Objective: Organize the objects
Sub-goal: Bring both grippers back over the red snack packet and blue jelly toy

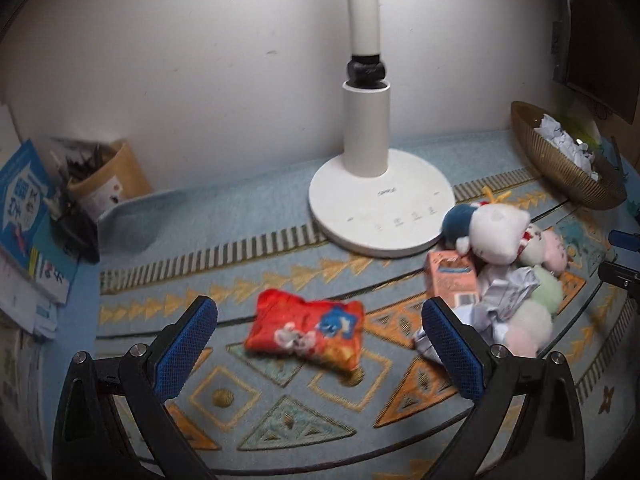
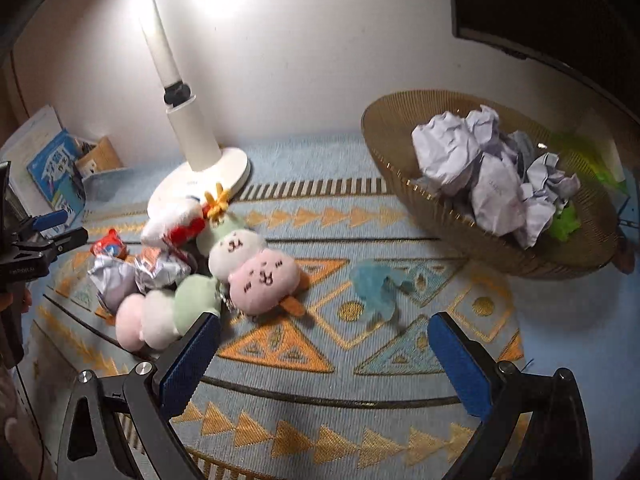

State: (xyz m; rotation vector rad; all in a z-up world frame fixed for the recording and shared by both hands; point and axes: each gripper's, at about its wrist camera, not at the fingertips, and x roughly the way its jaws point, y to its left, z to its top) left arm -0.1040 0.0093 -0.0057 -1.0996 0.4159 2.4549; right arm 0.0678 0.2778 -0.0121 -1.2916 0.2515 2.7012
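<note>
Left gripper (image 1: pixel 320 320): fingers spread wide, holding nothing, poised above the red snack packet (image 1: pixel 306 330), which lies alone on the patterned mat (image 1: pixel 280 408) near the desk's front edge. Right gripper (image 2: pixel 324 344): fingers likewise spread and empty, over bare mat with a scrap of blue wrapper (image 2: pixel 376 286) just ahead.

The remaining clutter sits in one heap beside the lamp base (image 1: pixel 380 204): soft toys (image 2: pixel 244 268), crumpled paper (image 1: pixel 506 292) and a small carton (image 1: pixel 452 276), all touching or overlapping. The woven basket (image 2: pixel 400 140) stands at the desk's right rear, already holding crumpled paper balls (image 2: pixel 476 168).

Risks, in my judgement:
- The packet is slick and puffed; a shallow pinch could squirt it out.
- Closing on the heap may catch two items at once, or drag a toy along.
- A sweep toward the heap could knock the lamp.
- The basket is full near its front rim; more paper may roll out.
- Both views are blurred, so aim may be off
</note>
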